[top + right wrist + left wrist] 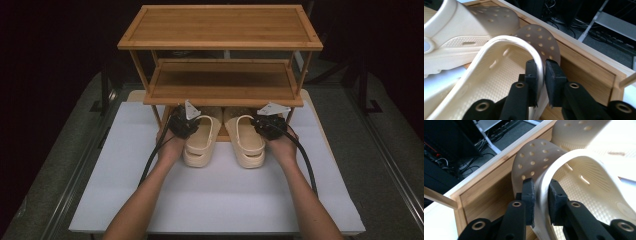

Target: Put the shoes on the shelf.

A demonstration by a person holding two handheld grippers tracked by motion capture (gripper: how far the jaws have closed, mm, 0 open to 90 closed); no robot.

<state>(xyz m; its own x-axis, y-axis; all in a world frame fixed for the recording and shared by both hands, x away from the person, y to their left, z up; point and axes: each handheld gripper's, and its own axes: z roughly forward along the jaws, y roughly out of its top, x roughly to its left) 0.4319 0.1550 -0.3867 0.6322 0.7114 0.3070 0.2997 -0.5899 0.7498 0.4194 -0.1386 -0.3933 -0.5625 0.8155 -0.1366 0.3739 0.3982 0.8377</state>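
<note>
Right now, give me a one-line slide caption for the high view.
Both tongs, left and right, grip cream clogs at the bamboo rack's bottom shelf.

A: Support surface?
B: White table (125,190), across the lower frame. A bamboo rack (220,30) stands on its far edge, upper centre.
A: Bottom shelf load?
B: Two cream clogs (201,142), side by side, heels overhanging.
</note>
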